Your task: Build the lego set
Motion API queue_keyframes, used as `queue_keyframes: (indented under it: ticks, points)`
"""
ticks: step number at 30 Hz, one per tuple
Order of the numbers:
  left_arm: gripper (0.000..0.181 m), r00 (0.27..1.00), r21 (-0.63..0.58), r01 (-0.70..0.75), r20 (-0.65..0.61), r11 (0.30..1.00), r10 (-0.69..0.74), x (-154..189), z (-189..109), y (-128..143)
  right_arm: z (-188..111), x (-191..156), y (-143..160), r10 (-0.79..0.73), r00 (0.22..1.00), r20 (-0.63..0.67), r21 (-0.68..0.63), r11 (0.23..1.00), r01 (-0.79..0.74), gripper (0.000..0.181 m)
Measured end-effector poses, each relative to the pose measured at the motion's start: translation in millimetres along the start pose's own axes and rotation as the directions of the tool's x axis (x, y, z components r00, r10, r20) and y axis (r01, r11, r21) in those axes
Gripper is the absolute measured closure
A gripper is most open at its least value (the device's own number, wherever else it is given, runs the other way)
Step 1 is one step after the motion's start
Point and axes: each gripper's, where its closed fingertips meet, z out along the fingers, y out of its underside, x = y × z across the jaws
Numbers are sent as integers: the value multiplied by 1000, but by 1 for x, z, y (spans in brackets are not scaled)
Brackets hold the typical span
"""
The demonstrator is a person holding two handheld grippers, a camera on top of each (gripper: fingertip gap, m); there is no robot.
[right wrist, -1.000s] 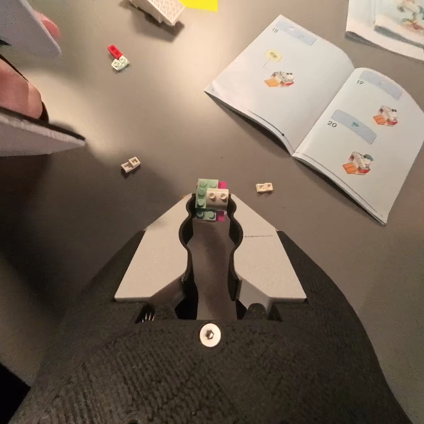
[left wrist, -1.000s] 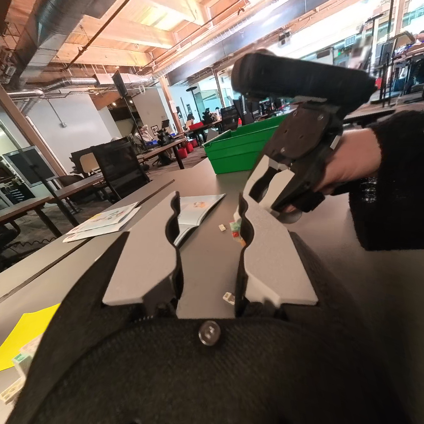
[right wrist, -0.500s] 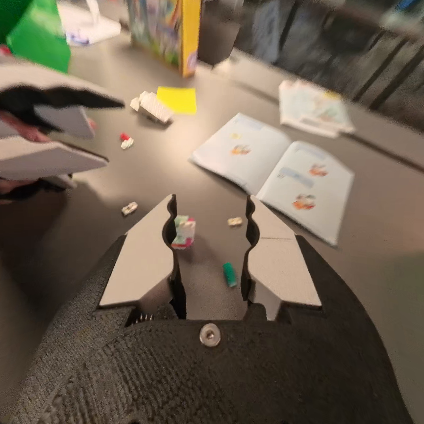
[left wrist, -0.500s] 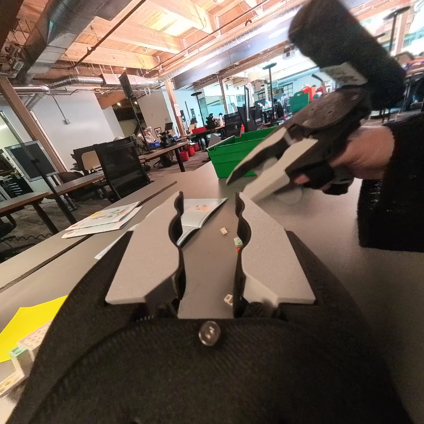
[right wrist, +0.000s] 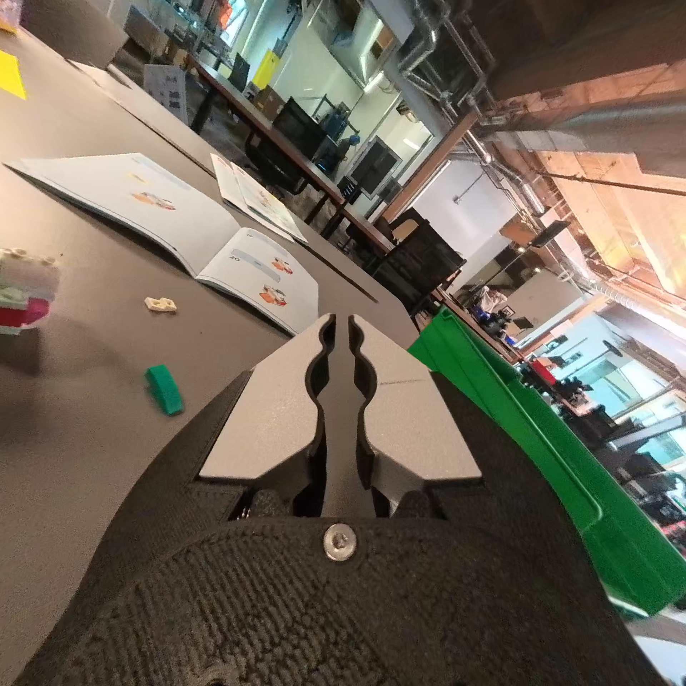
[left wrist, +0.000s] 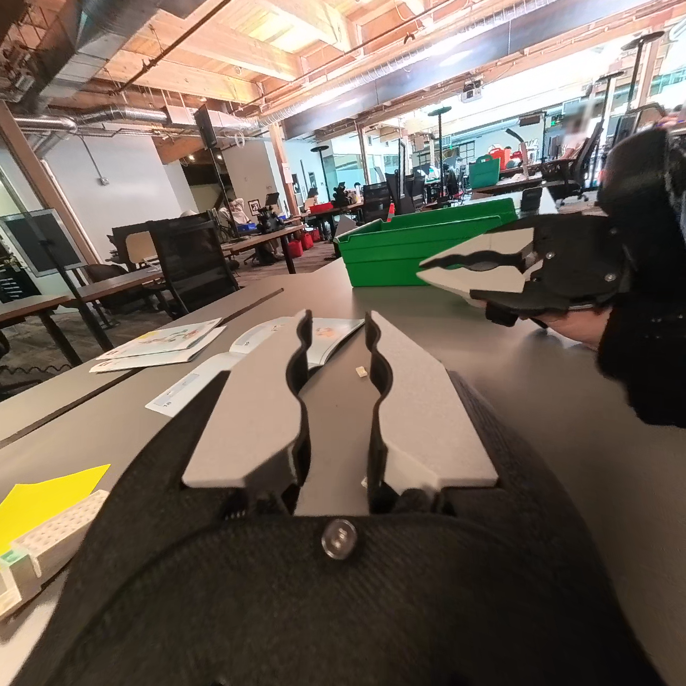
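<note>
My left gripper [left wrist: 337, 323] is open and empty, low over the grey table [left wrist: 501, 389], with a small cream piece [left wrist: 361, 371] lying between its fingertips farther off. My right gripper [right wrist: 342, 323] is shut on nothing, with only a narrow slit between the jaws. It is rolled on its side above the table and also shows at the right of the left wrist view [left wrist: 427, 265]. The small multicoloured lego build [right wrist: 22, 289] lies blurred at the left edge. A green curved piece [right wrist: 165, 388] and a cream piece [right wrist: 160, 303] lie on the table near it.
An open instruction booklet [right wrist: 185, 222] lies ahead, with a second booklet [left wrist: 163, 343] behind it. Stacked green bins [left wrist: 408, 252] stand at the back right. A white studded lego plate [left wrist: 55, 527] and a yellow sheet [left wrist: 37, 501] lie at the near left. My right fingertips sit around 20 centimetres from my left ones.
My right gripper let go of the small build, which now lies on the table. It lifted, rolled onto its side and closed. A green piece now lies on the table. The left gripper stays open.
</note>
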Motion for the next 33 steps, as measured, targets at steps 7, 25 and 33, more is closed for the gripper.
queue_keyframes:
  ticks: [7,25,33]
  points:
    - [160,999,17,49,20,999,-49,-7,-1,-2,2,-3,4,-4,1000,14,-27,1000,4,178]
    - [167,997,48,63,40,997,-65,-11,-3,-8,-1,-26,-11,-6,990,139,51,999,-1,177]
    - [167,997,49,64,33,997,-65,-10,-3,-8,-1,-28,-13,-2,988,156,62,998,-8,176]
